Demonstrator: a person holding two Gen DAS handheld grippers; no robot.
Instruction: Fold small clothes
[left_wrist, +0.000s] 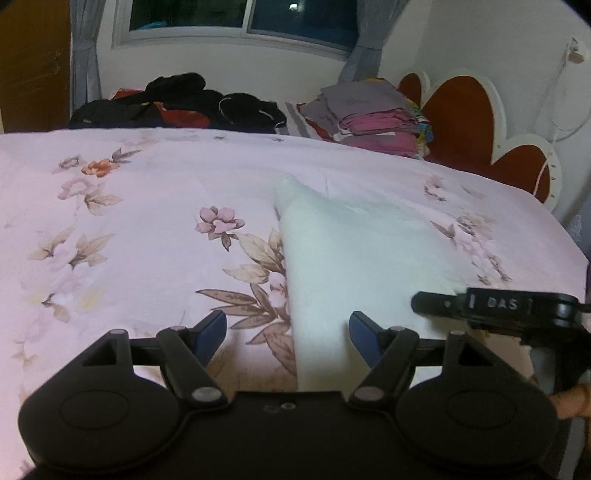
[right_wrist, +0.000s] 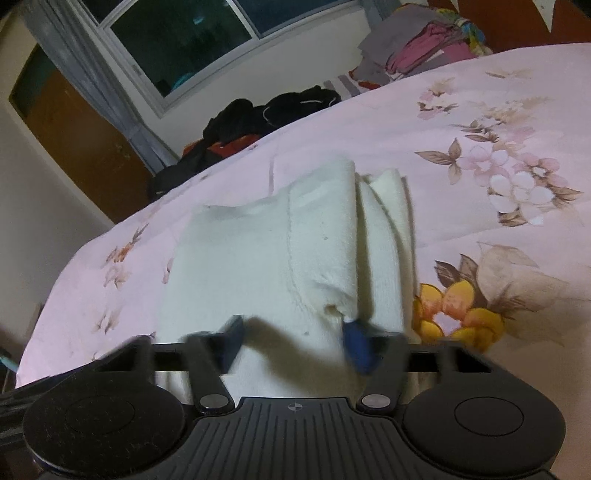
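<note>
Item: small cream-white fleecy garment (right_wrist: 258, 258), lying part-folded on pink floral bedsheet (left_wrist: 129, 240). My right gripper (right_wrist: 295, 338) stood over its near edge, jaws apart and blurred, nothing pinched yet; my left gripper (left_wrist: 288, 332) gaped wide at its left hem. Advice, as I judged: seat both layers deep between pads before lifting.

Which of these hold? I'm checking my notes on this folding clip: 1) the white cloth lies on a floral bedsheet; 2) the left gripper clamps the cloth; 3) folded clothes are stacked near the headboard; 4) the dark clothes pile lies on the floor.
1. The white cloth lies on the floral bedsheet: true.
2. The left gripper clamps it: false; its jaws stand open.
3. Folded clothes are stacked near the headboard: true.
4. The dark clothes pile lies on the floor: false; it is on the bed's far side.
</note>
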